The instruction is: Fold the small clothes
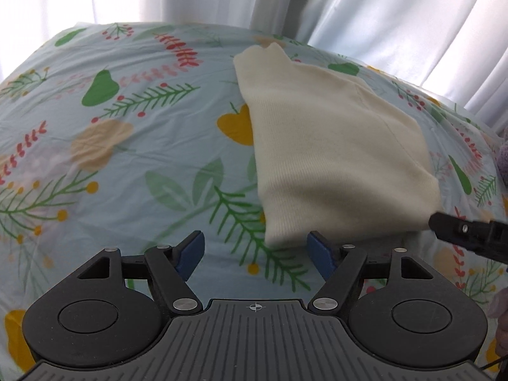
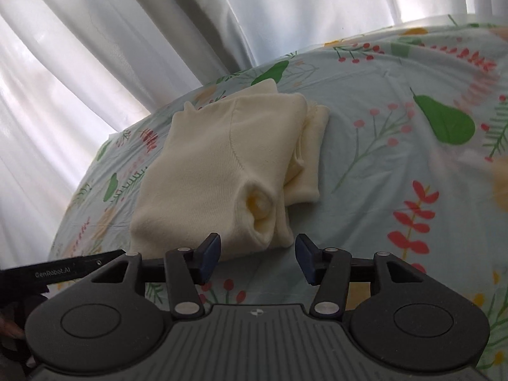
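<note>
A cream knitted garment (image 1: 336,146) lies folded on the floral sheet (image 1: 133,158). My left gripper (image 1: 255,254) is open and empty, with its blue pads at the garment's near edge, the right pad just under that edge. In the right wrist view the same garment (image 2: 222,165) lies folded in layers, with a small round opening on its near side. My right gripper (image 2: 257,258) is open and empty just short of the garment's near edge. The right gripper's tip (image 1: 470,231) shows at the right of the left wrist view.
White curtains (image 1: 349,0) hang behind the bed, close to its far edge. The sheet (image 2: 397,174) stretches wide to the right of the garment. The left gripper's body (image 2: 60,270) reaches in at the lower left of the right wrist view.
</note>
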{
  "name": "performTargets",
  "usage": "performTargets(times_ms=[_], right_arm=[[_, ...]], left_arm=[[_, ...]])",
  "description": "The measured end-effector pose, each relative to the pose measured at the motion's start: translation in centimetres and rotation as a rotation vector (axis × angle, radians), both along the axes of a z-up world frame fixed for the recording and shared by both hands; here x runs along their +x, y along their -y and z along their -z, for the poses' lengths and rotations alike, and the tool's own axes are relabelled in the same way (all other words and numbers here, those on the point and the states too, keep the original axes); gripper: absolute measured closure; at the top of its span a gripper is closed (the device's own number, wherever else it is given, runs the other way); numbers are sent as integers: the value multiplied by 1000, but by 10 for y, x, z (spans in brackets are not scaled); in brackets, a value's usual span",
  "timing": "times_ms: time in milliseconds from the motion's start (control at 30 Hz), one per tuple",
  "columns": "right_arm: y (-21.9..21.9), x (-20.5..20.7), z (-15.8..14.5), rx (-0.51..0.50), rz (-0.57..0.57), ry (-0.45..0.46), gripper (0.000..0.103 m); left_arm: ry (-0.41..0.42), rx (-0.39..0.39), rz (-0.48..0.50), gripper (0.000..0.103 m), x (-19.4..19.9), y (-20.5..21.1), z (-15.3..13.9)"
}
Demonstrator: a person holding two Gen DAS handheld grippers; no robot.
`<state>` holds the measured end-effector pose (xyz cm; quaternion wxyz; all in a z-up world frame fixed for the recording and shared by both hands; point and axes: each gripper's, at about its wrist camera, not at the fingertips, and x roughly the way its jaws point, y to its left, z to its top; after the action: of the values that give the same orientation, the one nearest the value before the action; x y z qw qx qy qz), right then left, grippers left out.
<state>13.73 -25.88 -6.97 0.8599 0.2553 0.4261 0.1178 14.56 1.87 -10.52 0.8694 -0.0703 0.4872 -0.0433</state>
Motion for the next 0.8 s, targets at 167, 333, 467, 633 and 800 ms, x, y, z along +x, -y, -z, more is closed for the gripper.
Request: performTargets(times_ms=[167,333,467,633,800], right_arm=[[-9,10,4,26,11,33,67],[4,15,15,193,56,-24,89],[17,11,19,242,90,-22,91],[-16,10,11,-116,14,19,90],[-28,-3,-18,-286,33,75,74]], left_arm=[[-29,53,3,29,6,11,16],[-21,97,-42,31,10,9,20],[-4,101,-71,29,9,1,17],[-31,80,-92,28,9,-6,17],[27,63,-81,28,-5,-14,-8]])
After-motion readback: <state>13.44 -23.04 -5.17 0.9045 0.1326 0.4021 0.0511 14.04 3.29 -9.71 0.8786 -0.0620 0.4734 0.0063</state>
